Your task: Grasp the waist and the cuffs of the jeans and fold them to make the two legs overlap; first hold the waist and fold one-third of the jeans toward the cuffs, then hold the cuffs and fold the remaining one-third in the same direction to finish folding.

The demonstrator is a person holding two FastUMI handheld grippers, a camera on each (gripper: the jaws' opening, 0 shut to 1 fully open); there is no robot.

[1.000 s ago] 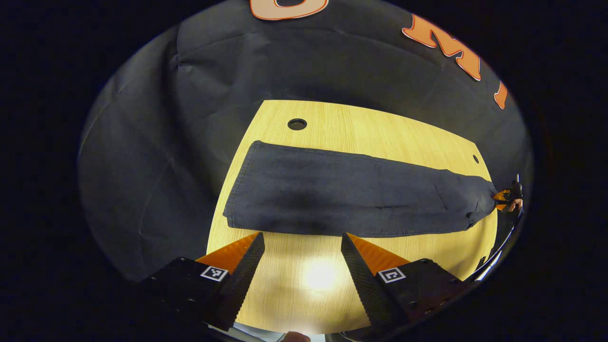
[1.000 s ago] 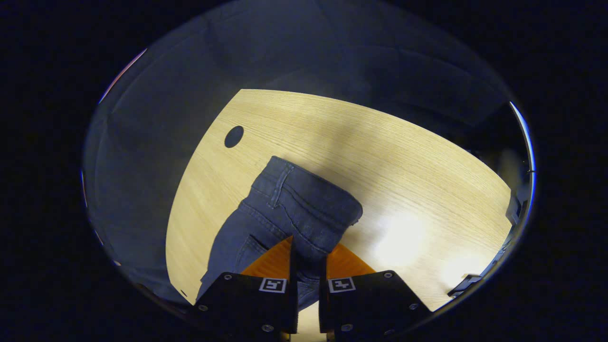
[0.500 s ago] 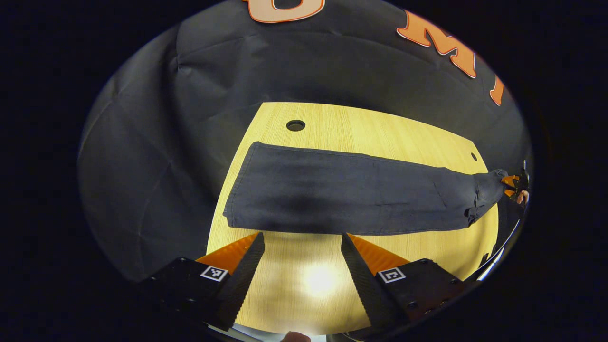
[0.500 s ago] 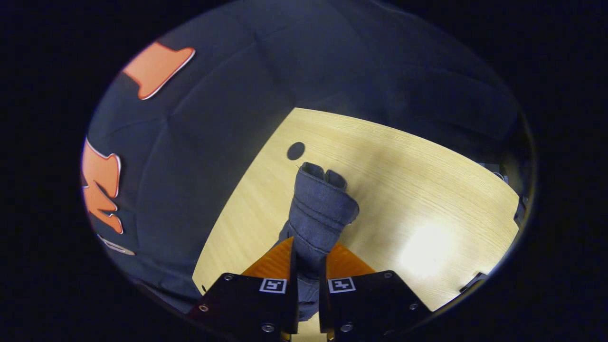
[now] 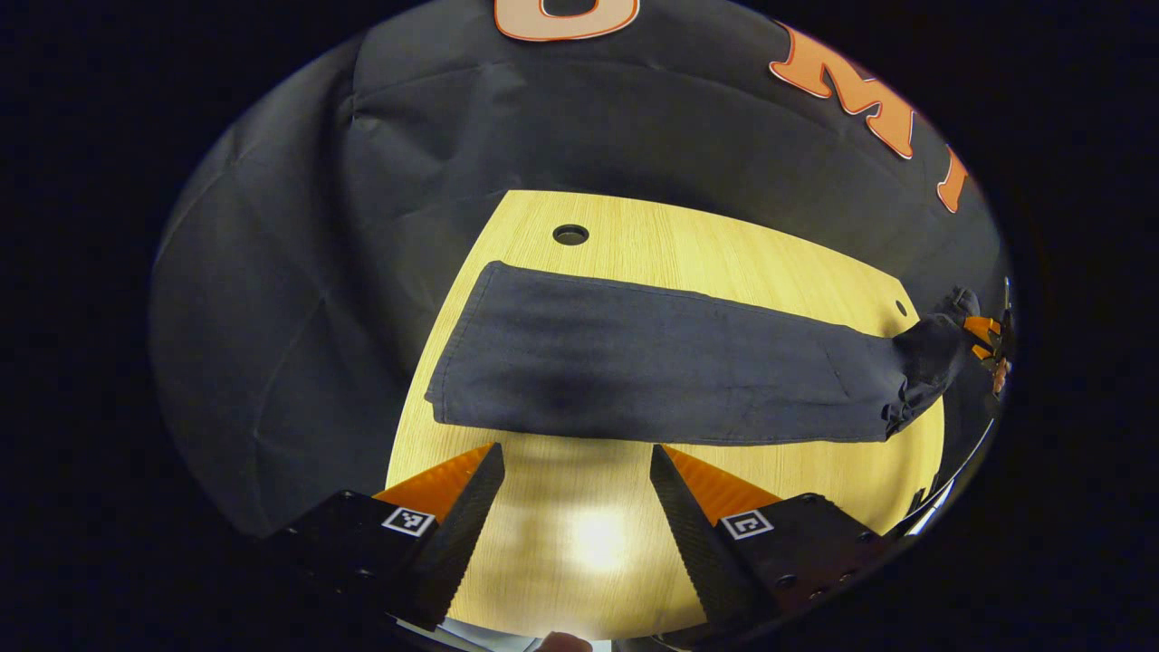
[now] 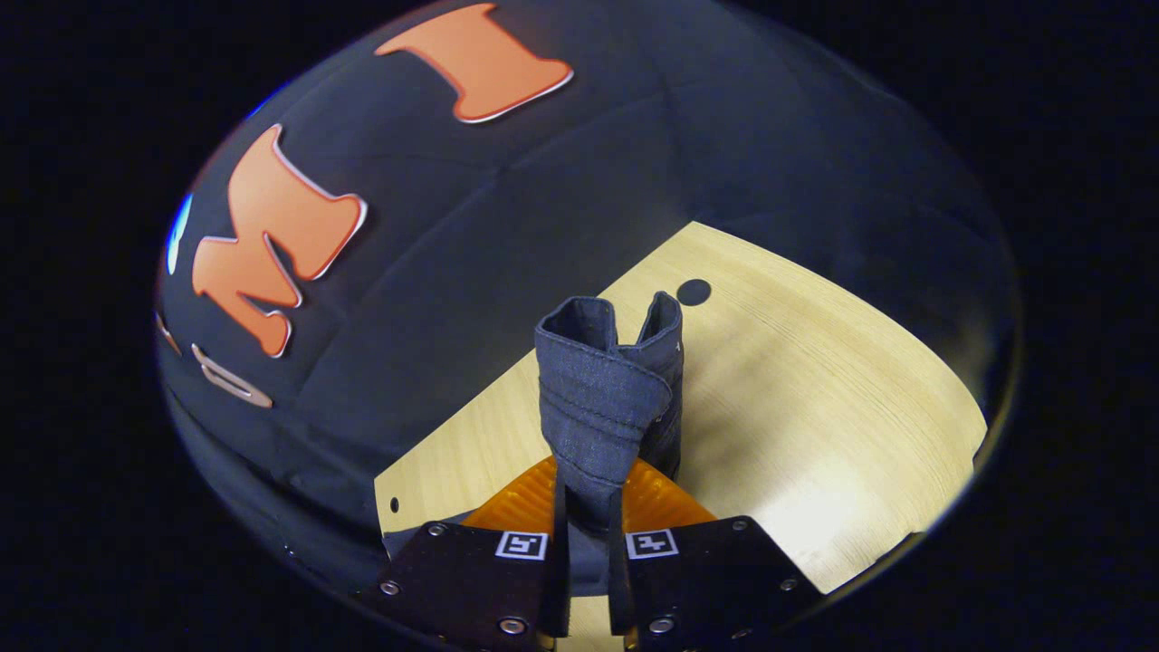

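The jeans (image 5: 652, 367) are laid lengthwise across the wooden desk (image 5: 724, 254), the two legs overlapped and the cuff end spread flat near a round hole (image 5: 570, 234) in the desk. The waist (image 6: 602, 398) is pinched between the fingers of the right hand-held gripper (image 6: 589, 534) and is raised off the desk, bunched upright above the jaws. In the left gripper view that end is seen lifted at the far right edge of the desk. The left hand-held gripper (image 5: 575, 471) is held released, fingers spread wide, just short of the jeans' near edge and touching nothing.
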